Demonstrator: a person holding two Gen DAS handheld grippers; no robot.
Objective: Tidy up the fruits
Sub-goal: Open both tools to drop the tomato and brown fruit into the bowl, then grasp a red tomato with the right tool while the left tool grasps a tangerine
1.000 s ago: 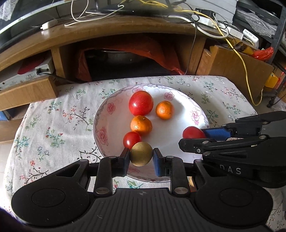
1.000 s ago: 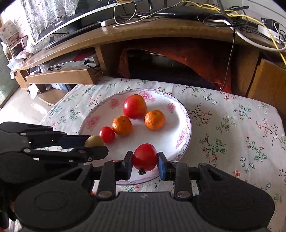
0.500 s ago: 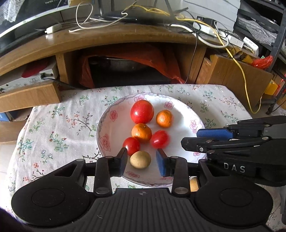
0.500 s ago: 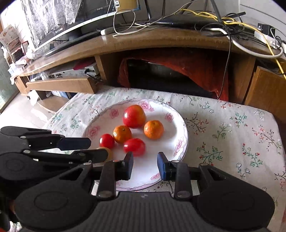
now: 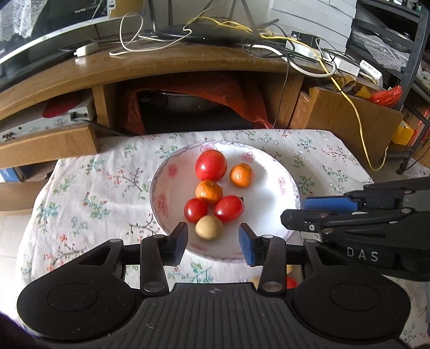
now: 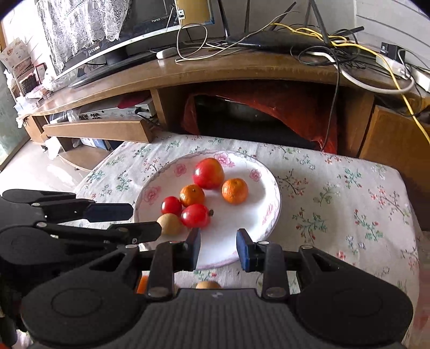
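Left hand-held gripper (image 5: 212,240) was opening (nothing gripped) above the plate (image 5: 268,236); right hand-held gripper (image 6: 218,248) gaped, empty.

Home living room, low wooden TV stand (image 6: 242,69) carrying a television (image 6: 129,29) under a lace cover (image 6: 80,24), tangled cables (image 5: 268,45) and a power strip (image 6: 403,67), floral tablecloth (image 5: 94,188), flower-patterned plate (image 6: 258,174) of fruit

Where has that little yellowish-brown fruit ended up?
The yellowish-brown fruit lies free on the flowered plate, at its near edge, touching two small red fruits; in the left wrist view it sits between the opening left hand-held gripper fingers.
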